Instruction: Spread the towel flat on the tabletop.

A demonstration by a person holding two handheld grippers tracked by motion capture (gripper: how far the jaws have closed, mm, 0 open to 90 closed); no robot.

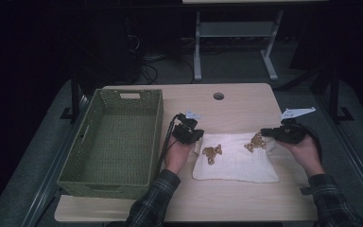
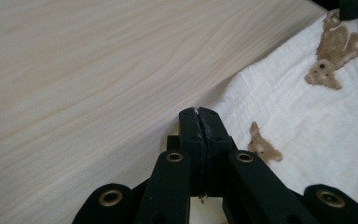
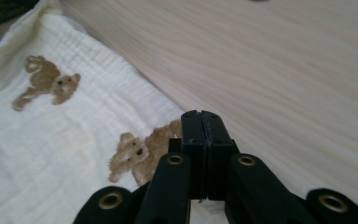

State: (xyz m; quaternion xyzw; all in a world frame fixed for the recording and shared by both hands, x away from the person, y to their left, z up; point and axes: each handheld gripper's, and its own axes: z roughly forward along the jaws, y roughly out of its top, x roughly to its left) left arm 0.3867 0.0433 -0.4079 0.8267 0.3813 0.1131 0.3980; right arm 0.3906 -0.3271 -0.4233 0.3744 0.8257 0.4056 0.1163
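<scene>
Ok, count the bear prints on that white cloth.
2 show on the white cloth from above: one bear print near the left gripper, another by the right gripper. Folds may hide more.

the cloth was white with brown teddy bears printed on it. the woven basket was olive green, the table pale wood grain. both grippers were black, and the sleeves dark plaid.

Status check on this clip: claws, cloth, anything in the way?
Left claw shut at the bear-print cloth's far left corner. Right claw shut at its far right corner. Whether either pinches cloth: cannot tell. Green basket sits left, clear of the cloth.
</scene>
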